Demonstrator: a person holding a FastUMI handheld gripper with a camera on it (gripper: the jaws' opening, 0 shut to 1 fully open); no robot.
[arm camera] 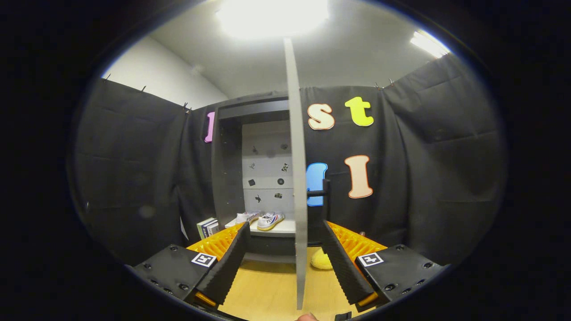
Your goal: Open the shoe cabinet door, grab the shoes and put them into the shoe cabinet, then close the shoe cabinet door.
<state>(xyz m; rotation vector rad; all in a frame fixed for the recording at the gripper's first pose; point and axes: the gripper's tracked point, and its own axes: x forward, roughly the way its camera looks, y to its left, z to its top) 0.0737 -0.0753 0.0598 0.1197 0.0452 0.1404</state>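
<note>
Tongs (285, 263) stand wide, with nothing held. I see the door (298, 178) edge-on, running upright between the two fingers and touching neither; the left finger (227, 263) sits well clear of it, and the right finger (343, 263) is nearer but apart. A dark handle (319, 193) juts from the door's right face, just above and beyond the right finger. The door is swung out toward me, so the cabinet (229, 169) stands open.

Beyond the left finger I see the open compartment. Two white shoes (261, 219) rest side by side on a pale shelf (283, 228) inside it, just left of the door's edge. The nearer shoe shows coloured stripes on its side; the farther one is partly hidden by the left fingertip. The pale back panel (267, 169) above the shelf carries several small dark marks.

Left of the cabinet, beyond the left finger, a small stack of books or boxes (207, 227) stands upright; I cannot tell which. A yellow object (320, 261) lies on the wooden floor (263, 290) between the door and the right finger, partly hidden by both. What it is I cannot tell.
</note>
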